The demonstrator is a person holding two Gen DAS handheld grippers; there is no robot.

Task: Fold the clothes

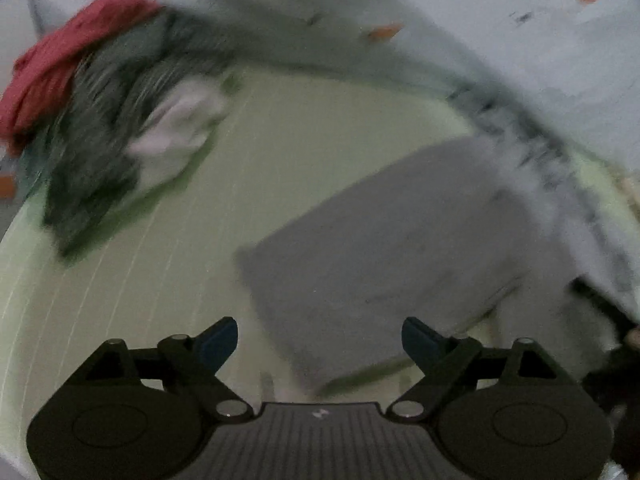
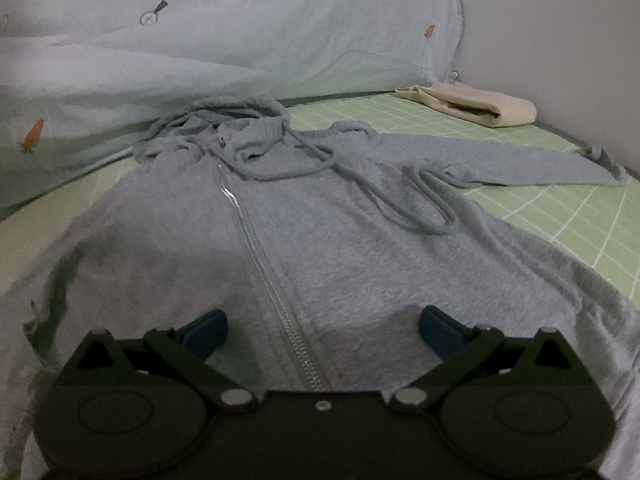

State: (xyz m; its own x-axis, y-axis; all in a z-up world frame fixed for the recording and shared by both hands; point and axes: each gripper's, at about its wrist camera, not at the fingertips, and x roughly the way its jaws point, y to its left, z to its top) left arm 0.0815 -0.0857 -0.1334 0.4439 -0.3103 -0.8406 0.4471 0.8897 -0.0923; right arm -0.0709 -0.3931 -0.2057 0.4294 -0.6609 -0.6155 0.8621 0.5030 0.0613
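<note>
A grey zip hoodie (image 2: 340,240) lies flat, front up, on a green checked bed sheet (image 2: 560,216). Its zipper (image 2: 256,248) runs up the middle, the hood (image 2: 240,120) lies at the far end, and one sleeve (image 2: 520,160) stretches to the right. My right gripper (image 2: 322,330) is open and empty, just above the hoodie's lower front. In the blurred left wrist view, part of the grey hoodie (image 1: 392,248) lies ahead on the sheet. My left gripper (image 1: 320,340) is open and empty above its near edge.
A pile of clothes, red (image 1: 68,56), dark green and white (image 1: 176,128), lies at the far left. A folded beige garment (image 2: 476,110) lies at the far right by the wall. A pale blue quilt with carrot prints (image 2: 240,40) is bunched along the back.
</note>
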